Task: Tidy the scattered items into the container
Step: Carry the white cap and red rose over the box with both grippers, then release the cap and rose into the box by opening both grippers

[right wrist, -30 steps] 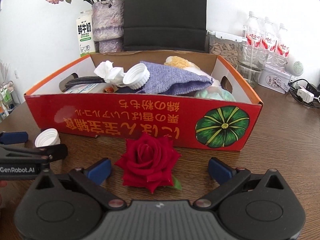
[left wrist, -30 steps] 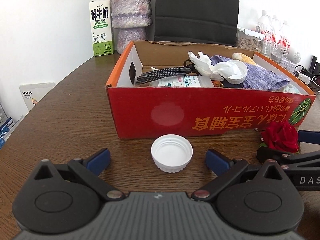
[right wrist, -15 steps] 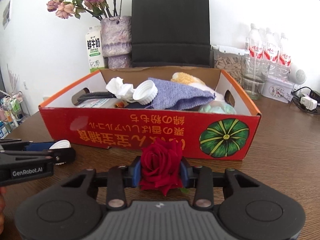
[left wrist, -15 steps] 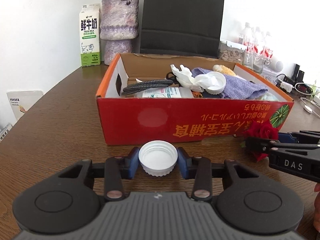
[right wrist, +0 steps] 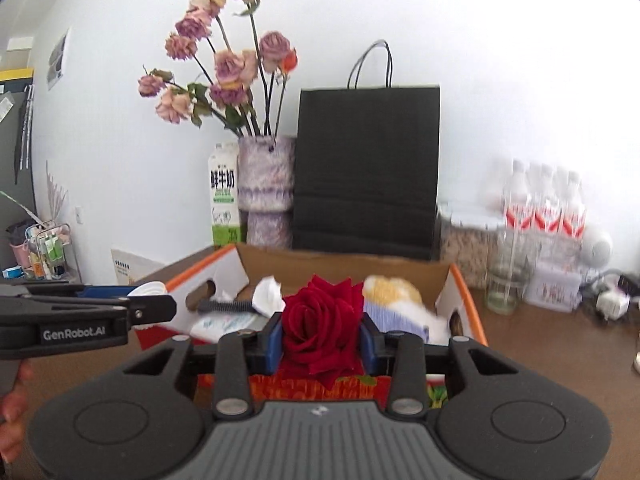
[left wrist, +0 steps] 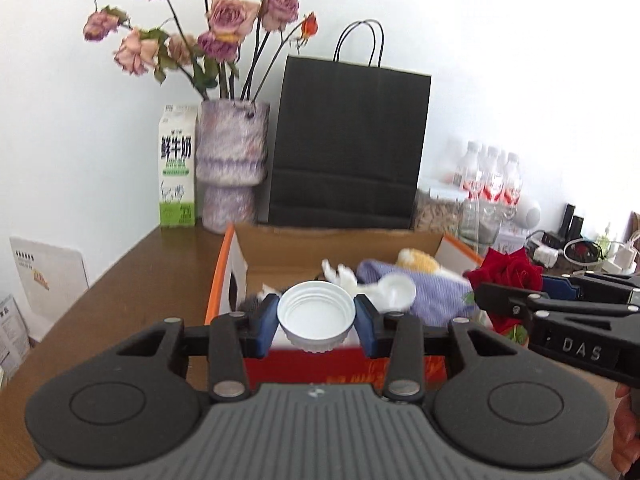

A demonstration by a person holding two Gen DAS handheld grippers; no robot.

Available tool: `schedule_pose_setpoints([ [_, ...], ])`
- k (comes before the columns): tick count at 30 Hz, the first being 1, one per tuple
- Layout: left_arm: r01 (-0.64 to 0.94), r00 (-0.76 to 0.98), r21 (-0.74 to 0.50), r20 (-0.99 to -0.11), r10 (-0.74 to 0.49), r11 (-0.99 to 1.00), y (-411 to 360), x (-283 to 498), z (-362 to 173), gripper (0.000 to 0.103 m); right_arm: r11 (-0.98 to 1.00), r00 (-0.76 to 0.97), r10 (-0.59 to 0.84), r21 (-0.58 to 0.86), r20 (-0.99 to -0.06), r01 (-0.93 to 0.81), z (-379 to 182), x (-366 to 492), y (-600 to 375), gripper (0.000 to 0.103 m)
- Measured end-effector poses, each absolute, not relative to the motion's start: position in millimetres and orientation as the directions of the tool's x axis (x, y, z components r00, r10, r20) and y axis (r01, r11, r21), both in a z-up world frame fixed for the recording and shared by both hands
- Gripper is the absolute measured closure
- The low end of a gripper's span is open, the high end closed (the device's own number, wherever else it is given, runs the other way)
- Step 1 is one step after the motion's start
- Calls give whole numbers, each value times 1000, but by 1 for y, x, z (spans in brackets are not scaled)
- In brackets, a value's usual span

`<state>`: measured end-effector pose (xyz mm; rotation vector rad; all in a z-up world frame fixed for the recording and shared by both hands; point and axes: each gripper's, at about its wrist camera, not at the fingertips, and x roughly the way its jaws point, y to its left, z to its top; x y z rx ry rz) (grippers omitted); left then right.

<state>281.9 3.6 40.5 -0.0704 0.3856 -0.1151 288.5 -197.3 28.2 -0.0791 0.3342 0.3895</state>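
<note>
Now both grippers hang in the air at the near wall of the box (left wrist: 224,280), each with a load. The left gripper (left wrist: 316,322) is clamped on the cap (left wrist: 316,318), its blue pads (left wrist: 264,324) pressing the ribbed skirt from either side. That grip across the width suits a low round thing: the skirt gives two firm opposite faces, and the hollow side is left free. The cap's open mouth faces up and tilts a little toward the camera, so its short axis runs nearly upright; being round, it has no real long axis. It sits level with the box rim, above the near left part of the box as far as this view shows.

The right gripper (right wrist: 322,340) is closed on the rose (right wrist: 320,324), pads squeezing the bloom at its sides. Soft petals give under the pads, so I judge the hold gentle but sure enough for a short carry. The bloom faces up and toward the camera; a bit of green shows beneath it, and any stem is hidden behind the fingers, so its long axis cannot be told. It hovers over the near wall, toward the middle of the box.

Inside the box lie a purple cloth (left wrist: 432,292), another white cap (left wrist: 398,292) and crumpled tissue (right wrist: 268,294). Both loads seem held high to clear the wall before release.
</note>
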Motion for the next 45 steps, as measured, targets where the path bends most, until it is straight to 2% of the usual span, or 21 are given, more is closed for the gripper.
schedule_pose_setpoints([
  [6, 89, 937, -82, -330, -112, 993, -6, 321, 56, 62, 929, 878, 347, -5, -330, -369, 33, 330, -190, 67],
  [10, 64, 935, -104, -341, -96, 993, -8, 349, 46, 62, 935, 875, 337, 12, -348, -355, 17, 362, -188, 67],
  [15, 45, 927, -74, -368, -69, 996, -9, 380, 31, 62, 935, 858, 328, 4, -395, -355, -2, 391, -183, 66],
  [18, 26, 927, -41, -372, -40, 999, -10, 390, 23, 60, 939, 862, 309, -12, -402, -343, -8, 398, -183, 60],
  [19, 21, 928, -29, -372, -30, 999, -10, 391, 20, 50, 940, 864, 308, -11, -398, -340, -8, 399, -184, 53],
  [20, 13, 929, -19, -370, -19, 1000, -9, 391, 19, 42, 941, 867, 307, -9, -393, -337, -8, 399, -186, 39],
  [21, 5, 932, -14, -362, -10, 1000, -9, 390, 18, 25, 942, 872, 309, -6, -380, -336, -7, 397, -188, 30],
  [22, -2, 938, -14, -345, -3, 1000, -8, 387, 19, 10, 942, 877, 311, -2, -366, -335, -5, 395, -190, 15],
  [24, -5, 950, -21, -311, -2, 1000, -7, 381, 22, 0, 942, 883, 317, 4, -347, -337, -1, 390, -194, 12],
  [25, -1, 956, -20, -294, -5, 1000, -7, 377, 25, 0, 942, 885, 316, 7, -341, -334, 1, 388, -196, 10],
  [26, 0, 959, -18, -284, -5, 1000, -7, 373, 26, 0, 944, 888, 313, 9, -337, -329, 2, 386, -197, 3],
  [27, -1, 961, -17, -277, -4, 1000, -8, 369, 28, 0, 945, 891, 310, 8, -333, -326, 4, 383, -198, 0],
  [35, 5, 954, -46, -298, -18, 999, -5, 329, 32, 0, 945, 872, 308, 17, -380, -326, 11, 342, -211, 0],
  [45, 18, 908, -31, -417, -29, 999, -8, 250, 26, 0, 952, 837, 295, 61, -461, -301, 17, 259, -234, 0],
])
